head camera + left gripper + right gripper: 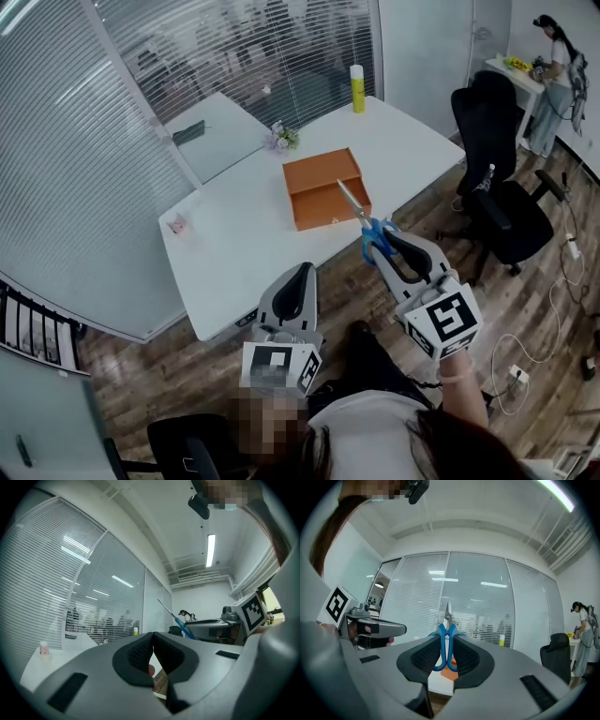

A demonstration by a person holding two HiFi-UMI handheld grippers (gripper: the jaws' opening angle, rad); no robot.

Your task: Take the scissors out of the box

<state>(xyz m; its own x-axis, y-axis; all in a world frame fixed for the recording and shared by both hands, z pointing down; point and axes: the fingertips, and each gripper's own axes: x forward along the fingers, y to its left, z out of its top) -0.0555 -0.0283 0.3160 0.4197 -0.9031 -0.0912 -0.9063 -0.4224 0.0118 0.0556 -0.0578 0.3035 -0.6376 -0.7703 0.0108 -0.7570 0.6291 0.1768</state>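
White table top [234, 244] takes most of the head view, and two black office chairs [497, 202] stand beside its right edge. Near the middle of the table lies the orange box [323, 192]. It is open, in two shallow parts side by side, and its orange bottom shows.

Below the box, both grippers point level toward the table. Each one carries a cube with a black-and-white square marker; I can read no writing on them. The right gripper [446, 656] is clenched on the scissors [443, 639]. The two blue handle loops sit between its ribbed pads, and the closed metal blades stick out in front of the jaws. The scissors are out of the box, in the air over the near edge of the table, with the blade tip over the near right corner of the box. The left gripper [153, 651] has its pads pressed together with nothing between them.

At the far end of the table a yellow bottle [357, 88] stands upright. A small bunch of flowers [281, 139] lies near the far edge, and a small pink object [177, 225] sits at the left corner.
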